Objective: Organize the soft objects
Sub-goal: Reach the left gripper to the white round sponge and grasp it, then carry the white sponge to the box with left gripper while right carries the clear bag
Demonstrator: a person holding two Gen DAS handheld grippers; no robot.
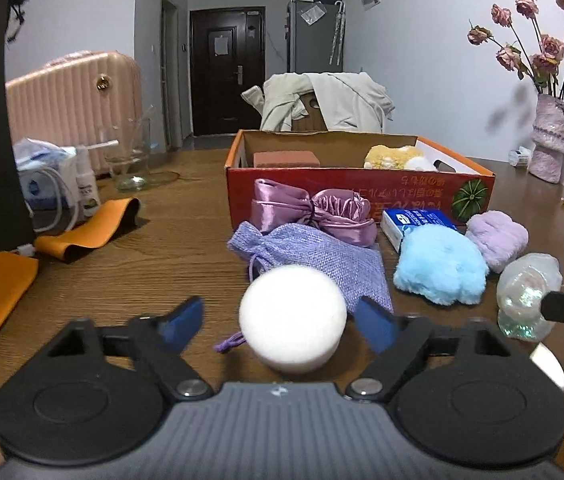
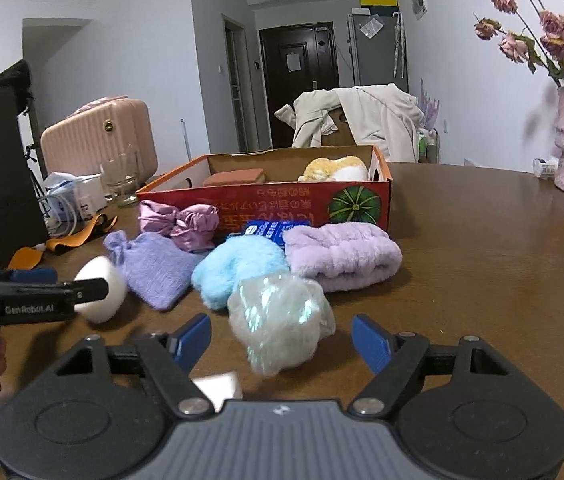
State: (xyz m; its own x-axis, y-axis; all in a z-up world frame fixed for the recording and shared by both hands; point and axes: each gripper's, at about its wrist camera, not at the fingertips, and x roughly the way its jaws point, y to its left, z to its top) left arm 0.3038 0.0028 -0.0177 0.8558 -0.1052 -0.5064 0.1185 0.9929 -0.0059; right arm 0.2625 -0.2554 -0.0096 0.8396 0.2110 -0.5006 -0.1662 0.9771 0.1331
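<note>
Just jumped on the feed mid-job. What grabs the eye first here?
The open left gripper brackets a white foam ball, and the open right gripper brackets a crinkly iridescent bundle. Behind them, pastel soft things lie before the red cardboard box, led by a fluffy blue puff.

Left hand-held gripper (image 2: pixel 82 292) reads "Genrobot.AI" along its side.

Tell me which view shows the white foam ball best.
Left wrist view: the white foam ball sits centred and whole between the open left gripper fingers. In the right wrist view it sits at the left, partly hidden behind a gripper finger.
</note>
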